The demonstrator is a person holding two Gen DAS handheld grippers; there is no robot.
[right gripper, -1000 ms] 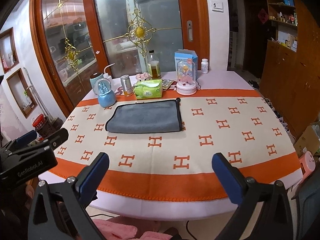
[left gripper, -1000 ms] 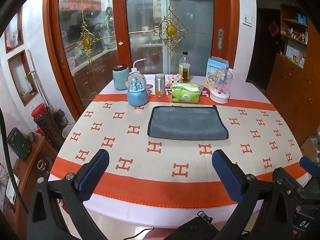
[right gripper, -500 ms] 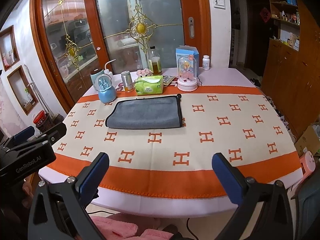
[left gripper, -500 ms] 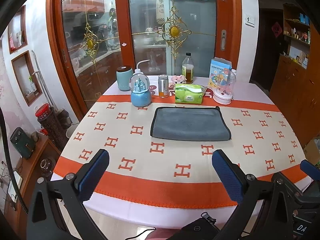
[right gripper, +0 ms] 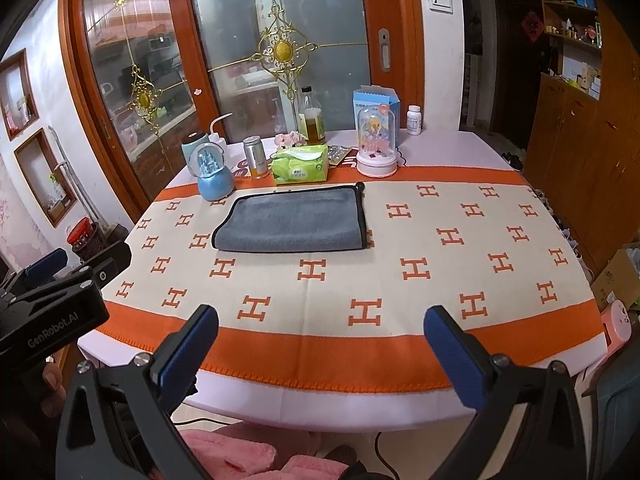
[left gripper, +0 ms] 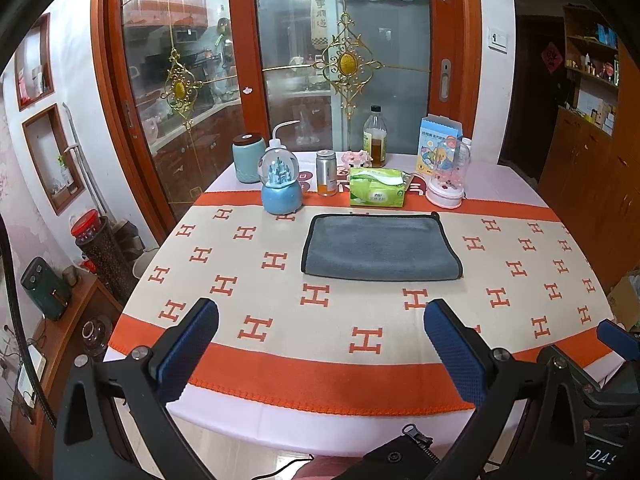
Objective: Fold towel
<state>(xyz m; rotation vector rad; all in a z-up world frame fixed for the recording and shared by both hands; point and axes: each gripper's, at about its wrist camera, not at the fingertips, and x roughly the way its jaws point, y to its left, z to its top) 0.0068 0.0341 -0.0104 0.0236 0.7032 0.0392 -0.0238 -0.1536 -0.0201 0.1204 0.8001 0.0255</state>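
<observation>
Left wrist view: from near edge of tabletop, slightly above, facing glass doors straight on. Towel centred, well ahead.
Right wrist view: same near edge, further right, angled left; left hand-held gripper at left margin.
Shared: tabletop, towel, doors, back-row clutter.

Left tongs: jaws spread wide, nothing between the blue pads, held level and pointing forward. Right tongs: jaws equally wide apart, also empty, same forward attitude. In the right wrist view the left tongs' body appears at the left edge, with the person's left hand gripping its handle.
</observation>
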